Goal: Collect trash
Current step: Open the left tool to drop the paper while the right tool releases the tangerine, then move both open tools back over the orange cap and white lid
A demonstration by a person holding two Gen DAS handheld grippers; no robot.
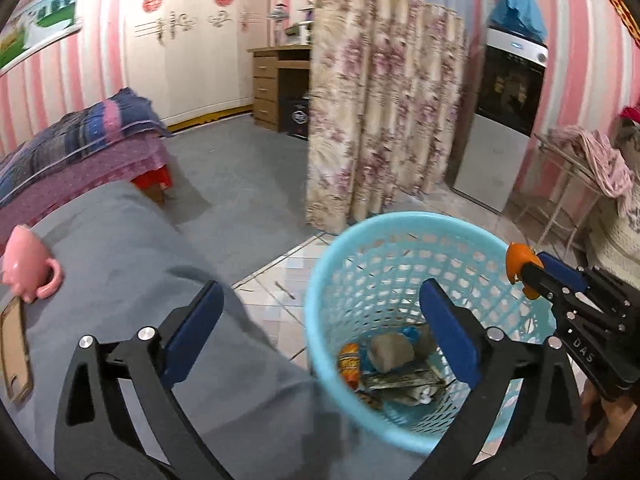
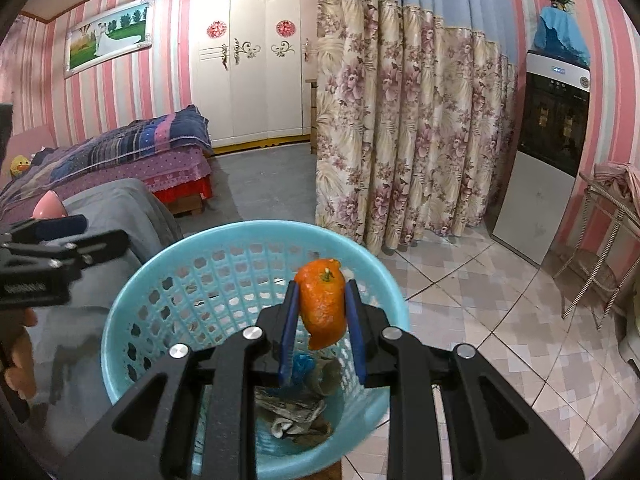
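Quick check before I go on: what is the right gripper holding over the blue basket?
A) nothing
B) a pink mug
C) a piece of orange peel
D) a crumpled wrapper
C: the right gripper has its fingers closed on the orange peel, above the blue basket.

- My left wrist camera looks forward and down along my wide-spread jaws, close above the blue basket (image 1: 384, 280), with the grey-covered surface (image 1: 120, 264) at its left.
- My right wrist camera looks forward and down over the same basket (image 2: 160, 280), from farther right.
- Both views share the basket, the floral curtain (image 1: 384, 100), the bed (image 2: 132, 152) and the wardrobe (image 2: 252, 60).
- Each camera catches the other gripper at its edge.
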